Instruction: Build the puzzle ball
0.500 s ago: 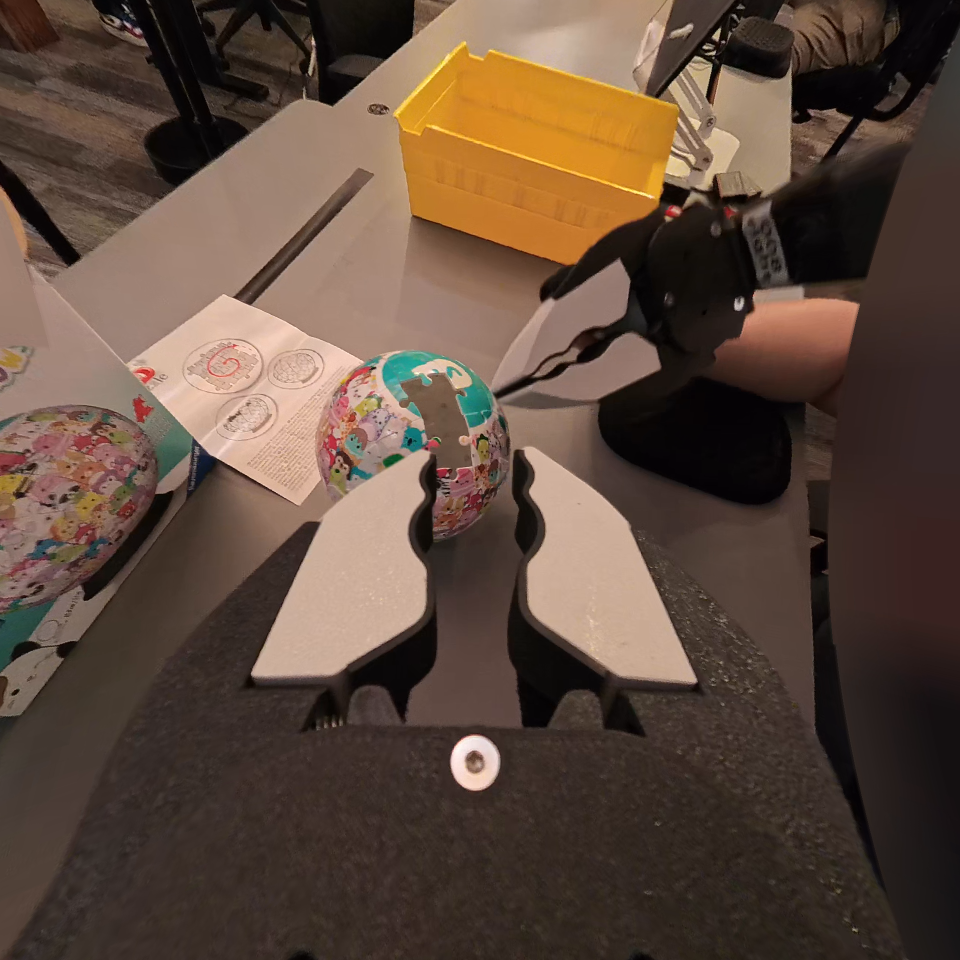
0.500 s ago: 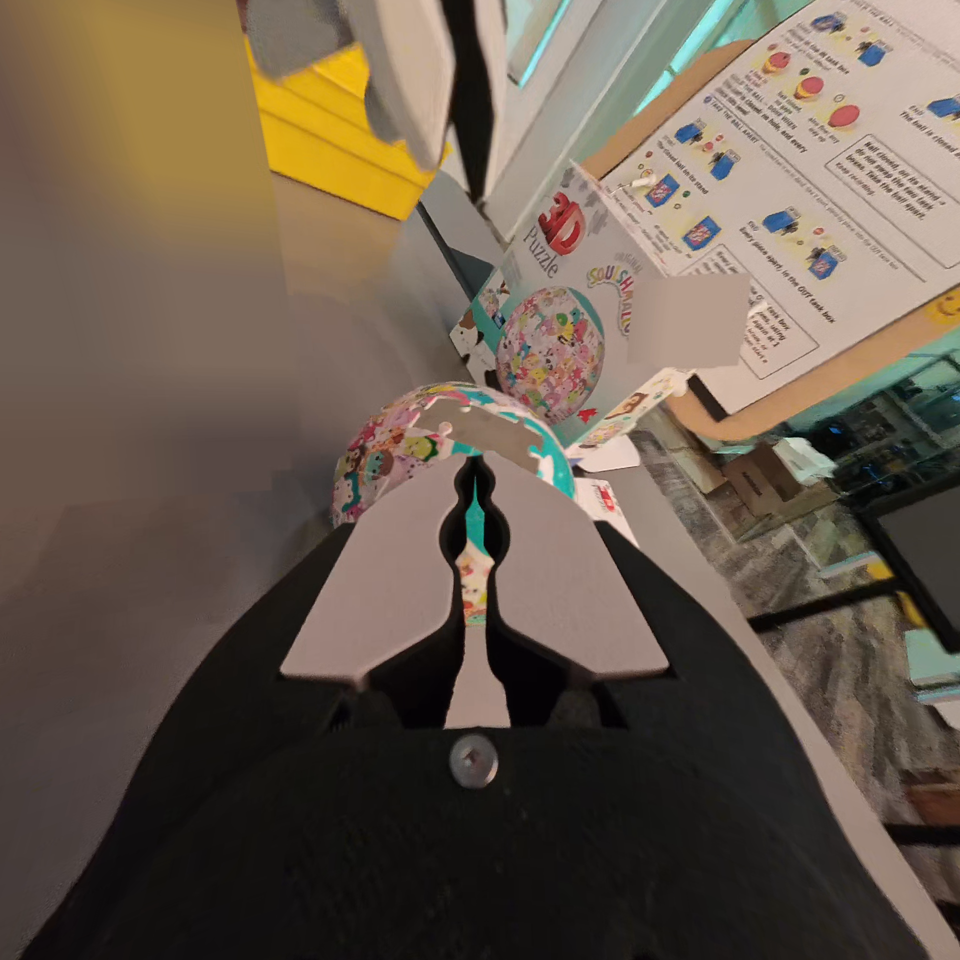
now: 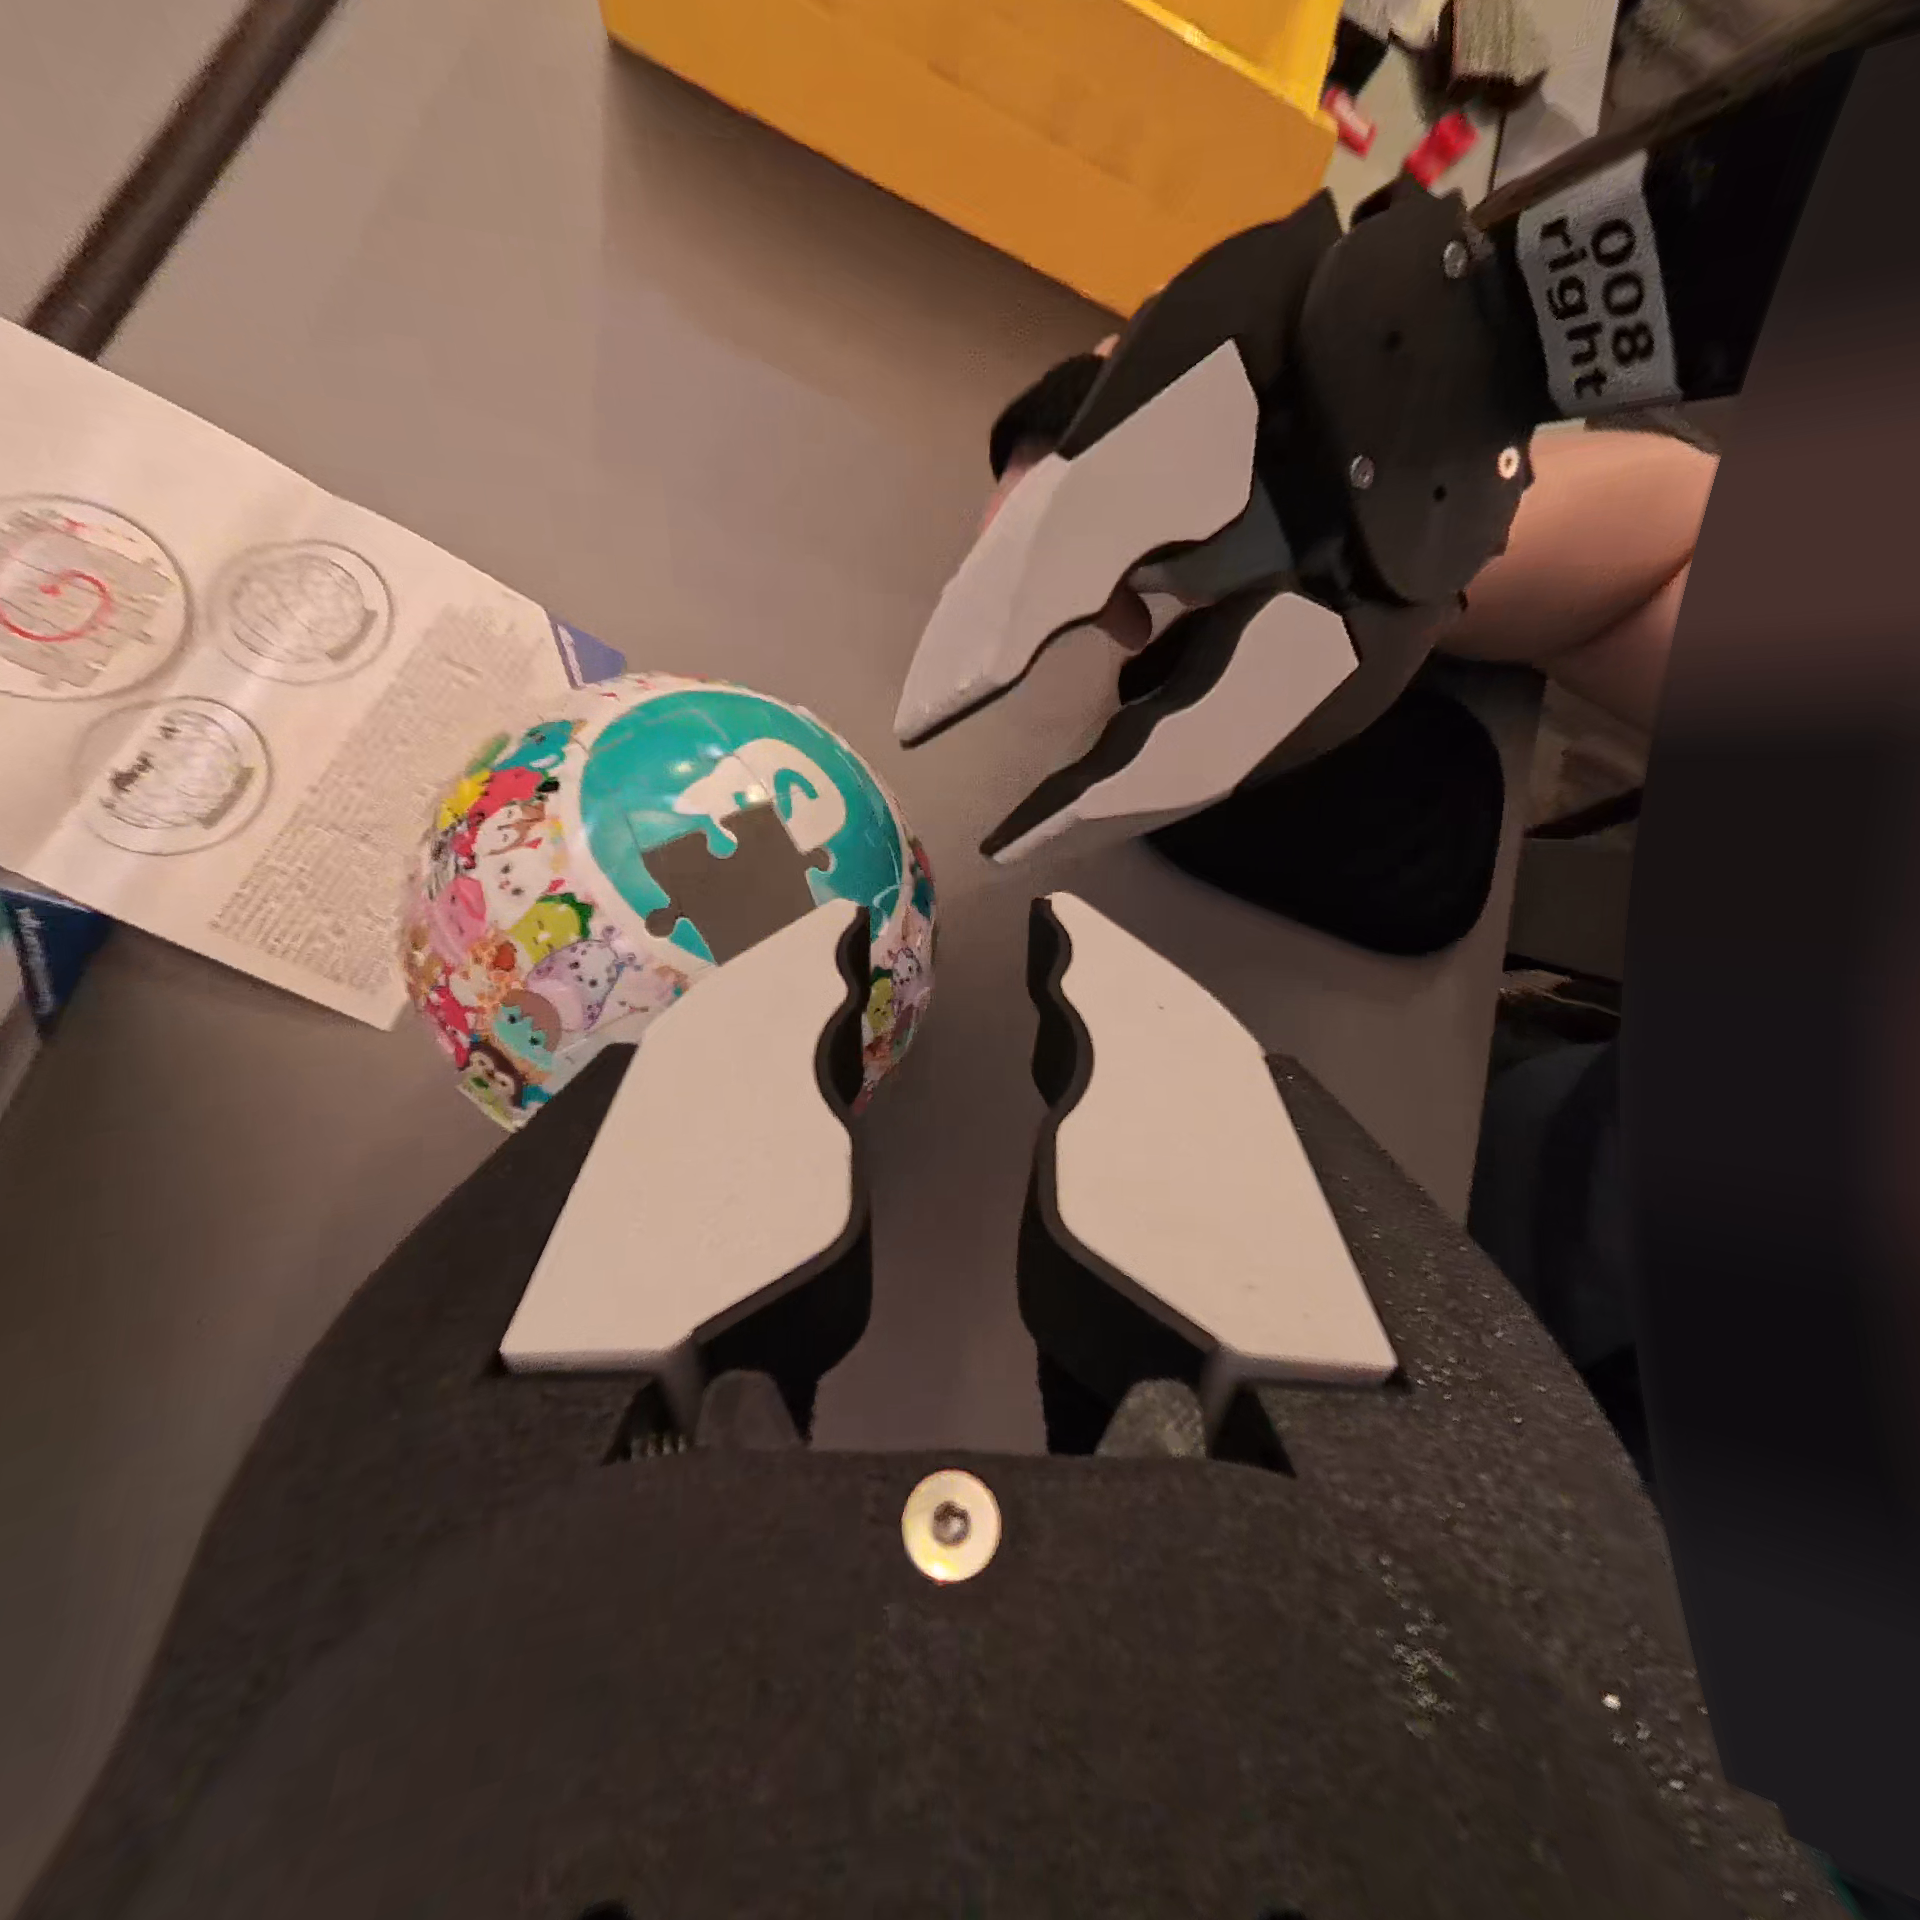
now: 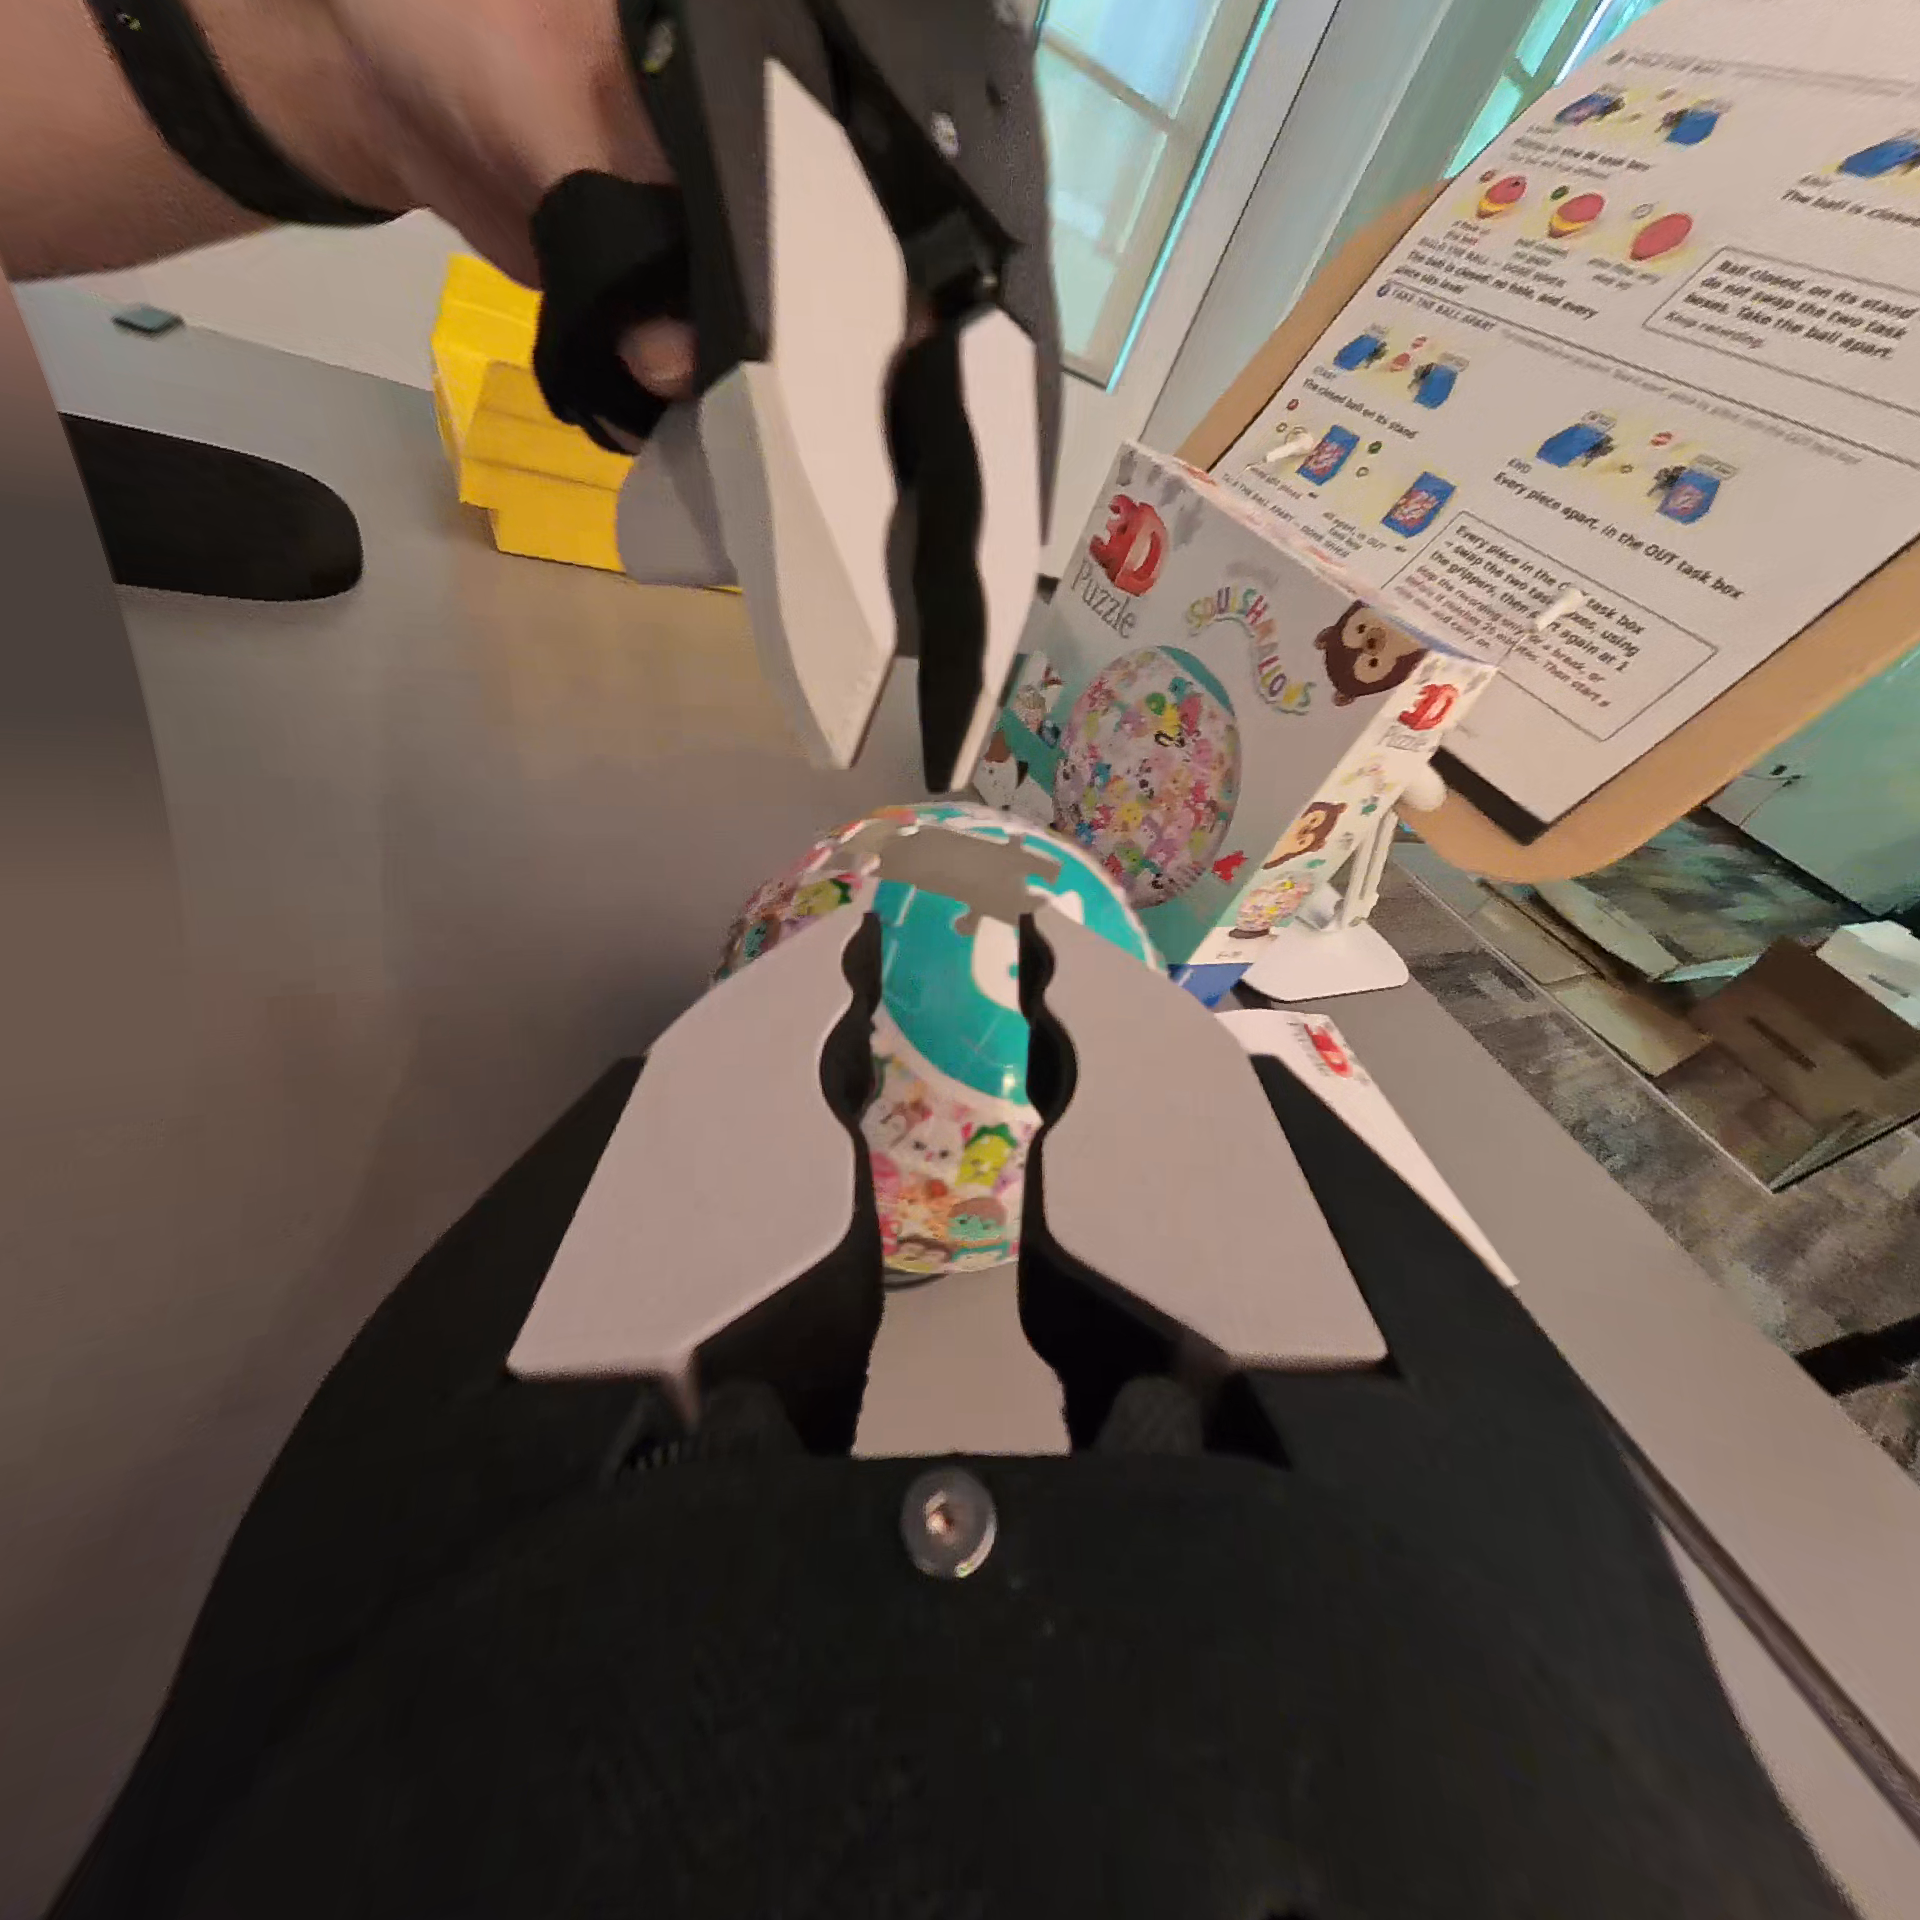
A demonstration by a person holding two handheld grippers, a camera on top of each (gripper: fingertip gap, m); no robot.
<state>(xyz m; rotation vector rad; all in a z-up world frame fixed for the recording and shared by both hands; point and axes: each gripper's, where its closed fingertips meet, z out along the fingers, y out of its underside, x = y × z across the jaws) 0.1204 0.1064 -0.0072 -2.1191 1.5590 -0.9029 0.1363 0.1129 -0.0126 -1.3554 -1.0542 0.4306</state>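
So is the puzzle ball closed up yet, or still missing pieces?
Still open: the puzzle ball shows a piece-shaped gap in its teal cap; neither claw holds a piece.

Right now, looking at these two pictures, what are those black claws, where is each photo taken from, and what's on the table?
No robot here: a person holds two hand-held grippers, each with a camera looking along its jaws. One picture comes from the left gripper, the other from the right gripper; each also shows in the other's picture. Both are open and hold nothing. On the grey table sits the puzzle ball, nearly built, with a gap on top. Around it lie an instruction sheet, a yellow bin and the puzzle's box.
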